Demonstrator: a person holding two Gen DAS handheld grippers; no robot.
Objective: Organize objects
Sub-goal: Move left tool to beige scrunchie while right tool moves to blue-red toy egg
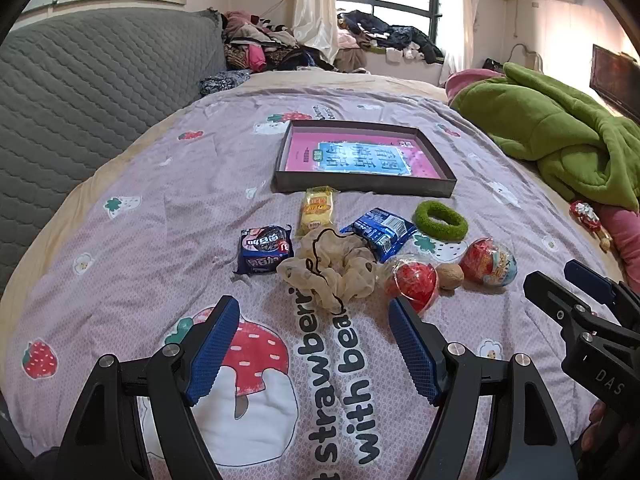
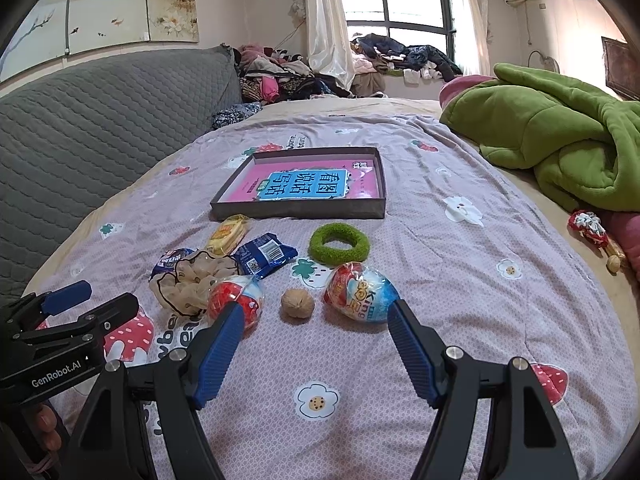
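Both tongs — left (image 1: 312, 316), right (image 2: 316, 316) — spread wide, empty, above the bedspread (image 2: 460, 280).

Strawberry-print bedspread (image 1: 120, 240), shallow box (image 1: 362, 188), snack packets (image 1: 264, 254), scrunchie (image 1: 332, 268), walnut (image 2: 297, 303)

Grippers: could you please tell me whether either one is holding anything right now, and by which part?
Nothing is held: the left gripper and right gripper are both open above the bedspread.

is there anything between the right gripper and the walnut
Nothing visible. The right gripper is open and the walnut lies on bare bedspread just ahead, flanked by two wrapped eggs, one each side.
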